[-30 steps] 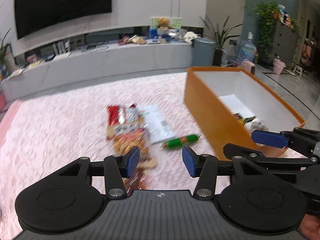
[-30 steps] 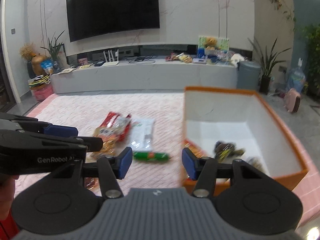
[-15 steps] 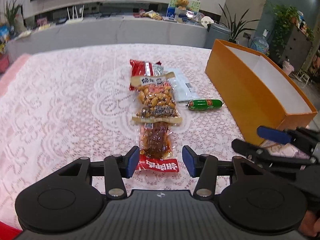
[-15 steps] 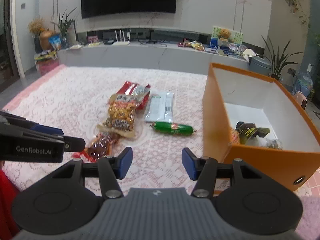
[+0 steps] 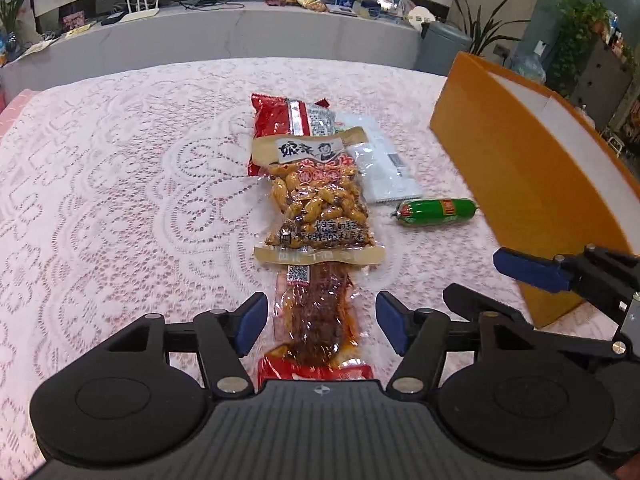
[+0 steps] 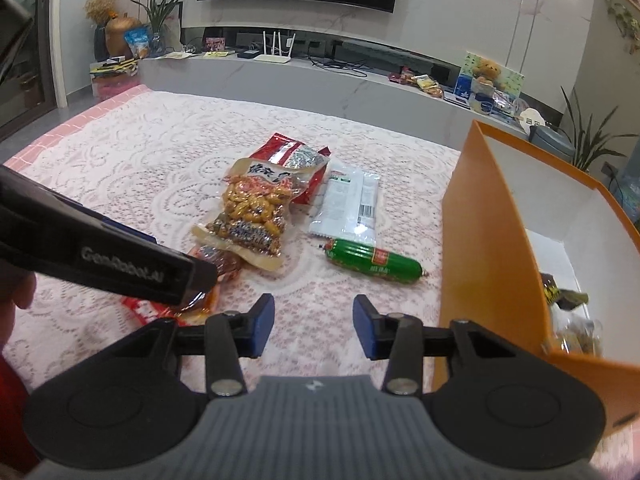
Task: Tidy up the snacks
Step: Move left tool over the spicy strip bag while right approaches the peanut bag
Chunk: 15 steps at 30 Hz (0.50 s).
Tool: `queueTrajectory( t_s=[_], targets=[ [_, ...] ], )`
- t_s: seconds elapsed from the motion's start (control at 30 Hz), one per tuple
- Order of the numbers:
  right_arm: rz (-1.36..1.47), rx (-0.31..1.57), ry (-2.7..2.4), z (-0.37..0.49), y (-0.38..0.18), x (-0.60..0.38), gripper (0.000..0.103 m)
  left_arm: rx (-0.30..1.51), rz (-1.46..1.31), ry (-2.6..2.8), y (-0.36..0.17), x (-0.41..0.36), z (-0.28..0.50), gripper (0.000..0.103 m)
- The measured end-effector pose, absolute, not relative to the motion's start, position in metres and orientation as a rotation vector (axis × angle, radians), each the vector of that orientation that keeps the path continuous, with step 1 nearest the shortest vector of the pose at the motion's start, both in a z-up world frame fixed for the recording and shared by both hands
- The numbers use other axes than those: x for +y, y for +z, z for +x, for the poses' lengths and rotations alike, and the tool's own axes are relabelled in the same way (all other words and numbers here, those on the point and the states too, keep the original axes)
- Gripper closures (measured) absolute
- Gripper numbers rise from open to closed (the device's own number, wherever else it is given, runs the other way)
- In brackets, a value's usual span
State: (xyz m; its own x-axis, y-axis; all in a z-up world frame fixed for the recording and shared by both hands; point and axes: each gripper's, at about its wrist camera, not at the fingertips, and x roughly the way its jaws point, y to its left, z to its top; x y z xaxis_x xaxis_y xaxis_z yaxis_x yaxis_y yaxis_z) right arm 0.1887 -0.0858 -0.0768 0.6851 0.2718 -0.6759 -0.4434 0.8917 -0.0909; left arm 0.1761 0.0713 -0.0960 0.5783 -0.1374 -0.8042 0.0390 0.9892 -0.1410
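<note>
On the lace-covered desk (image 5: 120, 184), snacks lie in a loose row: red packet (image 5: 292, 120) farthest, peanut bag (image 5: 316, 204) overlapping it, dark spicy strip packet (image 5: 320, 312) nearest, its far end tucked under the peanut bag. White packet (image 5: 380, 164) sits just right of the peanut bag, green sausage (image 5: 436, 212) near it, beside the orange box (image 5: 520, 184). Left hand-held gripper (image 5: 318, 322) is pitched steeply down over the strip packet; its jaws have just been opening and stand moderately wide, blue pads (image 5: 250, 322) either side of the packet, not pressing it. Whether the tips touch the desk, cannot tell. Right hand-held gripper (image 6: 314, 326) is angled down over bare lace in front of the sausage (image 6: 372, 260), jaws have just been closing, now a narrower gap with nothing between them. In the right wrist view the left tool crosses the lower left, its tip over the strip packet (image 6: 218, 264), with part of a hand (image 6: 16, 300) at the left edge. Orange box (image 6: 492, 216) stands to the right, a few wrapped items on its white floor, dark wrapper (image 6: 560, 294) visible.
</note>
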Motion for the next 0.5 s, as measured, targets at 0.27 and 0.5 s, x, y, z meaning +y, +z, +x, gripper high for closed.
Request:
queueTrajectory(
  t_s=[0.27,0.5],
  targets=[
    [-0.481,0.665,0.365,0.215,-0.099,-0.08,0.059,1.037,-0.104,-0.117,-0.104,0.071,0.189,0.024],
    [-0.529,0.632,0.35,0.226,-0.109,-0.074,0.059,1.091,0.034,-0.104,-0.109,0.051,0.198,0.029]
  ],
)
